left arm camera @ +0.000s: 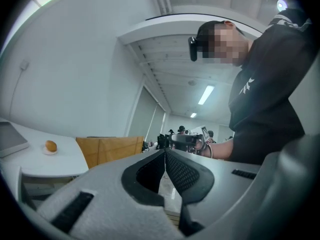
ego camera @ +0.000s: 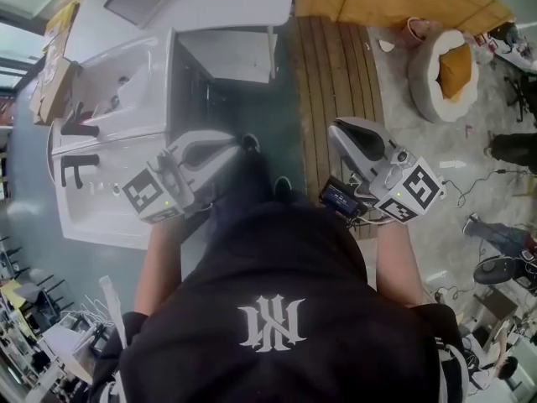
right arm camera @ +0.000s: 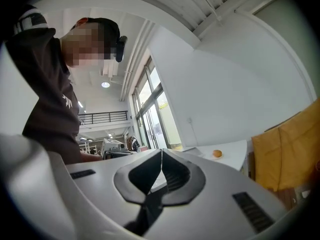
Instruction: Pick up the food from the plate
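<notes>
Lettering is scarce: the person's black shirt carries a white angular emblem (ego camera: 270,323) on the chest that does not read as plain letters, and the same mark shows small on the shirt in both gripper views. Each claw bears a cube faced with black-and-white square markers, one on the left (ego camera: 149,193) and one on the right (ego camera: 417,190). A small dark screen (ego camera: 340,197) beside the right cube glows bluish, its contents too small to read. The left gripper (left arm camera: 164,154) has its two dark ribbed pads pressed together at the tips with nothing between them. The right gripper (right arm camera: 161,155) is likewise closed tip to tip and empty. The food (left arm camera: 50,145), a small round orange-brown piece, sits on a pale plate (left arm camera: 44,151) on a white table (left arm camera: 65,164). From the left claw it lies well off to the left of the closed tips and far beyond them, past the edge of a tan cardboard sheet (left arm camera: 110,151). From the right claw it lies to the right of the tips and also well apart. In the head view the food is at the very top edge, ahead of both claws and closer to the left claw's line than the right's. Neither claw touches the food, the plate or the table.
</notes>
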`<act>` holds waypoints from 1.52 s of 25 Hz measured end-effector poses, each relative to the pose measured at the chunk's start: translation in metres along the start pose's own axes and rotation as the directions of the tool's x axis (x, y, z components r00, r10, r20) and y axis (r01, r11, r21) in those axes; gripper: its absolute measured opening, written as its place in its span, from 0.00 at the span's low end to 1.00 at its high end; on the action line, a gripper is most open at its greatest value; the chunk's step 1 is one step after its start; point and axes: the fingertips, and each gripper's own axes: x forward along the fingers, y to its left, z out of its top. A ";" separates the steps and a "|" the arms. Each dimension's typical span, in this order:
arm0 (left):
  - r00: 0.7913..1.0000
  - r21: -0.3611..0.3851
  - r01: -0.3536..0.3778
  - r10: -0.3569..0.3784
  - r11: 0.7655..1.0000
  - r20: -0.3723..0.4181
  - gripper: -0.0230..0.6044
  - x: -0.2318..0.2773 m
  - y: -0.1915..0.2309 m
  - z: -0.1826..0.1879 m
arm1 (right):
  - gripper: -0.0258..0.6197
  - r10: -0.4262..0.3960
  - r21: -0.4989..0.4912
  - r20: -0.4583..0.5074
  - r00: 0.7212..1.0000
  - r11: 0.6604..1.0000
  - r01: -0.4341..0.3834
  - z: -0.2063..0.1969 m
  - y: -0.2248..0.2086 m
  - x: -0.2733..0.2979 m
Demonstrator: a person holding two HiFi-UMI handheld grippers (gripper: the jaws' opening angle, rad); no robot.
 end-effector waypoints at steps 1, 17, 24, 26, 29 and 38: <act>1.000 -0.005 0.005 -0.005 1.000 -0.001 0.05 0.004 0.009 -0.001 | 0.04 -0.007 0.002 -0.006 1.000 1.000 0.007 -0.002 -0.008 0.007; 0.996 -0.022 0.038 -0.037 0.999 0.075 0.05 -0.024 0.236 0.042 | 0.04 -0.056 -0.009 -0.094 0.994 0.998 0.056 0.028 -0.132 0.202; 0.987 -0.026 0.082 -0.078 0.996 0.143 0.05 -0.022 0.302 0.063 | 0.04 -0.079 0.058 -0.038 0.996 0.995 0.081 0.056 -0.168 0.247; 0.985 -0.037 0.078 -0.071 0.996 0.158 0.05 -0.020 0.315 0.066 | 0.04 -0.075 0.040 -0.051 0.996 0.996 0.077 0.061 -0.177 0.255; 0.994 -0.054 0.048 -0.042 0.997 0.101 0.05 -0.011 0.336 0.058 | 0.04 -0.068 0.032 -0.069 0.995 0.997 0.070 0.065 -0.200 0.261; 0.996 -0.136 -0.050 0.060 0.989 0.072 0.05 0.063 0.407 0.054 | 0.04 0.083 0.032 -0.102 0.991 0.996 -0.080 0.075 -0.310 0.302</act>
